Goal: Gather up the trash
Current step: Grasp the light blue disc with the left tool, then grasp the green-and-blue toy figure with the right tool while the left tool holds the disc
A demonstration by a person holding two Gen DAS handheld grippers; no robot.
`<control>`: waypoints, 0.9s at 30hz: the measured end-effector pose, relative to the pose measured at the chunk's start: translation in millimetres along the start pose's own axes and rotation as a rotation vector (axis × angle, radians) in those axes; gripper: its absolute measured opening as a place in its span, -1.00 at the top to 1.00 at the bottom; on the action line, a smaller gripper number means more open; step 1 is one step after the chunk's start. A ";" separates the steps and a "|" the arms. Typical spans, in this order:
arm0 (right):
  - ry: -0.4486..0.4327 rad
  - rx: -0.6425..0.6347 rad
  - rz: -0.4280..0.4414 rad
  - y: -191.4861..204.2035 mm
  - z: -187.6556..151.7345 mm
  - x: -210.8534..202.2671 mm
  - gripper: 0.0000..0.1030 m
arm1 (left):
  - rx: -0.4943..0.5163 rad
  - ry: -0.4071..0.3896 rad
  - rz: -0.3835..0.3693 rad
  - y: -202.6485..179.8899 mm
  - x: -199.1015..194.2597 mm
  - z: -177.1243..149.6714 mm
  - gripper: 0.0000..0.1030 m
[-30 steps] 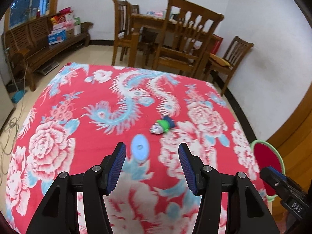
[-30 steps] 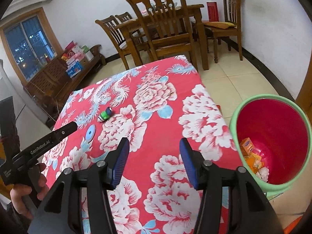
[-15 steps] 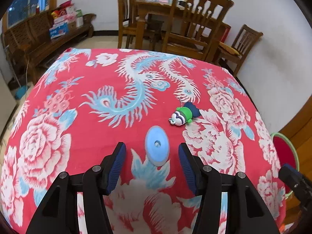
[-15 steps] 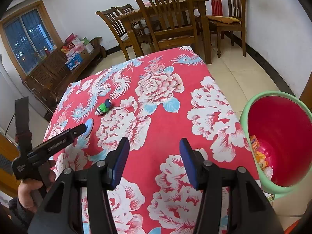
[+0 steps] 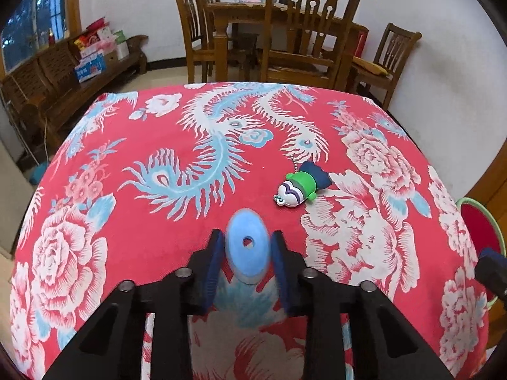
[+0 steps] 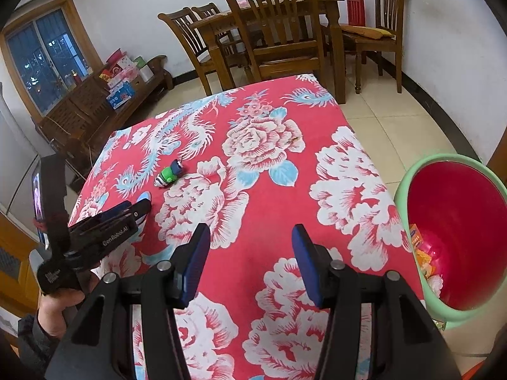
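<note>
A light blue oval disc with a small centre hole lies on the red flowered tablecloth. My left gripper is shut on the disc, one pad on each side. In the right wrist view the left gripper shows at the left, the disc mostly hidden behind it. A small green, white and navy toy figure with a bead chain lies just beyond, also in the right wrist view. My right gripper is open and empty above the cloth. A green bin with a red inside stands on the floor at the right, wrappers at its bottom.
Wooden chairs and a dining table stand beyond the far edge of the table. A wooden bench with boxes runs along the left wall. The bin's rim also shows at the right in the left wrist view.
My left gripper moved forward over the blue disc and shut on it. The right gripper shifted a little and stayed open.
</note>
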State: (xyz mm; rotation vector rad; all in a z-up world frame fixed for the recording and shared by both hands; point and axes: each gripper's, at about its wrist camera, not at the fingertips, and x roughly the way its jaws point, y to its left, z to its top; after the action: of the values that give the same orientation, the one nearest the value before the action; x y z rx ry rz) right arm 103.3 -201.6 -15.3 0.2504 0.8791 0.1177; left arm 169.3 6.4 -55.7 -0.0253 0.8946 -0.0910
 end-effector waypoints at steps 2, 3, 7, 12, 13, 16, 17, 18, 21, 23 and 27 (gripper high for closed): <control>-0.002 -0.008 0.002 4.0 3.0 0.6 -0.07 | -0.006 -0.003 -0.007 1.6 0.0 -0.1 0.42; -0.001 -0.011 0.003 6.0 4.3 1.0 -0.07 | -0.010 -0.003 -0.013 2.8 -0.2 -0.2 0.42; 0.003 -0.037 0.005 18.0 11.2 6.8 -0.07 | -0.057 -0.008 -0.056 12.3 -5.3 -0.2 0.42; 0.012 -0.049 0.012 32.5 18.6 19.2 -0.07 | -0.101 -0.047 -0.058 31.5 -18.9 4.7 0.42; 0.014 -0.046 0.018 36.1 20.2 23.5 -0.07 | -0.109 -0.052 -0.055 36.4 -20.9 6.1 0.42; 0.022 -0.030 0.038 43.3 22.1 33.1 -0.07 | -0.126 -0.061 -0.033 49.6 -24.4 9.7 0.42; 0.025 -0.026 0.043 46.2 23.1 37.1 -0.07 | -0.134 -0.061 -0.026 54.3 -25.0 10.7 0.42; 0.025 -0.026 0.048 48.9 23.9 40.5 -0.07 | -0.144 -0.062 -0.023 58.5 -25.8 11.6 0.42; 0.030 -0.030 0.047 56.5 28.1 52.3 -0.07 | -0.172 -0.072 -0.021 67.9 -28.1 11.5 0.42; 0.037 -0.024 0.046 60.0 32.1 62.1 -0.07 | -0.184 -0.078 -0.025 72.3 -29.6 10.4 0.42; 0.063 0.018 0.054 62.9 40.3 81.2 -0.07 | -0.196 -0.083 -0.035 77.9 -29.4 9.3 0.42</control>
State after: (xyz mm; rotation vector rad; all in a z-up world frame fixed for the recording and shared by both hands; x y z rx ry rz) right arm 186.0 -131.1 -34.6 0.2884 0.9365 0.1689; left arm 163.6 86.4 -31.7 -0.2263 0.8177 -0.0346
